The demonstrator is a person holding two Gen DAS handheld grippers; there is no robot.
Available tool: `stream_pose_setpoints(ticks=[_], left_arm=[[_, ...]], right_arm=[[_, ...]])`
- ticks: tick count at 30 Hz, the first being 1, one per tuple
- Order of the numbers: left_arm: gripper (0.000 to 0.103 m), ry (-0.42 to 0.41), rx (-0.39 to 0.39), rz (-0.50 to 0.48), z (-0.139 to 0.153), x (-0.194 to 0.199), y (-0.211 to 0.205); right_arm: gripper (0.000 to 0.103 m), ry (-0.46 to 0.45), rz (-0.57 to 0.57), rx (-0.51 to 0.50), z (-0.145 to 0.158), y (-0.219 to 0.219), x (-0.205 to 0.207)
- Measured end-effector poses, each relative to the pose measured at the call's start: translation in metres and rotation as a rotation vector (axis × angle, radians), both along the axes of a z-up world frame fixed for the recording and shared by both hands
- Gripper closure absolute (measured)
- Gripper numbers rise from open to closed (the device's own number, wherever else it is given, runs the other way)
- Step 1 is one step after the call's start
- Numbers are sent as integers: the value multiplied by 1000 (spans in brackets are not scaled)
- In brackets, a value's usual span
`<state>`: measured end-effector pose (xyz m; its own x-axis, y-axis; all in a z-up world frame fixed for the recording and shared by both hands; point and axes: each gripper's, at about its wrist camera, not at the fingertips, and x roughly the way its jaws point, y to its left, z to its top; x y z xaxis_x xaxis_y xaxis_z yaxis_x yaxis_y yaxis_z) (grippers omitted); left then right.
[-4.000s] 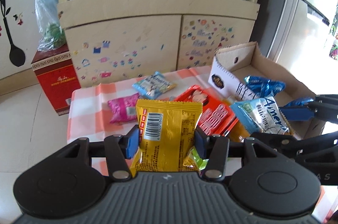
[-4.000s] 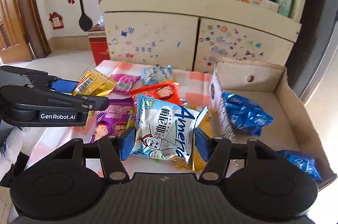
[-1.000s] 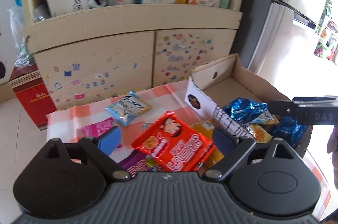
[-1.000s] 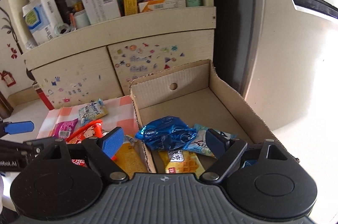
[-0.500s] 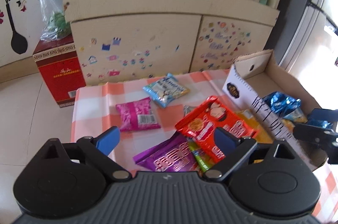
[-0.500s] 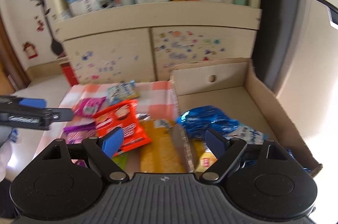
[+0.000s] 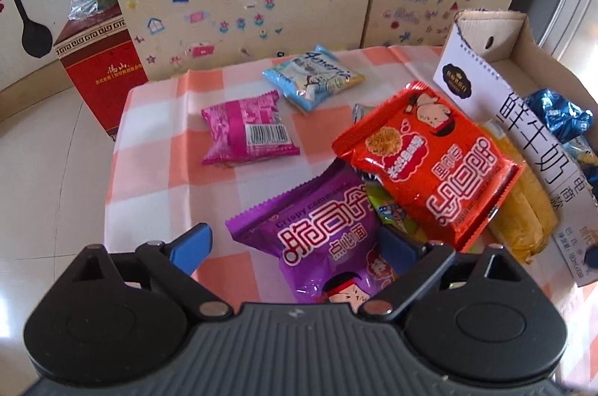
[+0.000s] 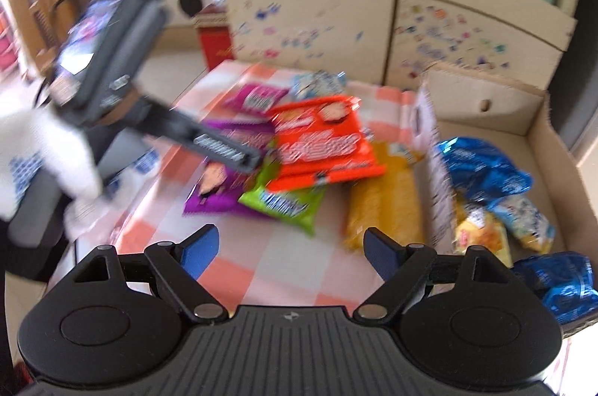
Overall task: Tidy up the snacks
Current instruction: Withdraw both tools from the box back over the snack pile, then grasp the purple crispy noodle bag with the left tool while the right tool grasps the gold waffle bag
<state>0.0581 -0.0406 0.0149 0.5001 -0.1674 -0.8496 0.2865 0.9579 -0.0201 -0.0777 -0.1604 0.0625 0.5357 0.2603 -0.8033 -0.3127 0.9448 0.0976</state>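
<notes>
Now left gripper (image 7: 295, 246) is spread wide and empty, low over the purple packet (image 7: 329, 243), fingers straddling its near end, not yet pinching. 4 s back it held a yellow barcode packet; that one now lies in the cardboard box (image 8: 538, 119) as the yellow packet (image 8: 482, 235), so that delivery is done and this is a fresh approach. Right gripper (image 8: 289, 252) is likewise spread and empty over bare checkered cloth (image 8: 299, 269); its pale blue "Ameri" packet (image 8: 523, 220) now sits in the box beside the blue foil bags (image 8: 482, 168). Half a second ago the left gripper was higher and further back; it has dropped toward the pile. On the cloth outside the box: red noodle packet (image 7: 429, 164) overlapping the purple one, green packet (image 8: 284, 205) under it, long yellow packet (image 7: 523, 205) against the box wall, pink packet (image 7: 246, 130) and a light blue packet (image 7: 314, 78) further off. Roughly six packets left to move; purple looks like the next pick. Right view is motion-blurred.
</notes>
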Motion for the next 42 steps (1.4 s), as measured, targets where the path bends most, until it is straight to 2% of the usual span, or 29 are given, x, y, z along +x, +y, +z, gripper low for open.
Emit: stream_pose_setpoints(ticks=[4,10,16,21,27,32,39,42], left_arm=[[3,11,-40,16,-5,3,4],[2,34,-23,11,-1,-3,24],[5,32,-7,6,4,-10,45],[5,21,-31,-42,6,-12,35],[5,45,1,-64,-5,-9,16],[4,49,56,-83,-13,-11,8],[4,55,60,-99,-12,-13,8],[4,57,58,-96,-12,-13,9]], right_arm=[[14,57,51,20,-10,5,-4],[14,132,107,7,-26,11,-10],[14,163,206,-25,-36,19,-17],[14,148,327,-67,-42,31,-28],[14,93,411,-160,-50,38,-33],[14,51,514,-200,-48,41,-39],[11,36,649,-278,-45,36,-47],[11,11,672,-320,-49,38,-46]])
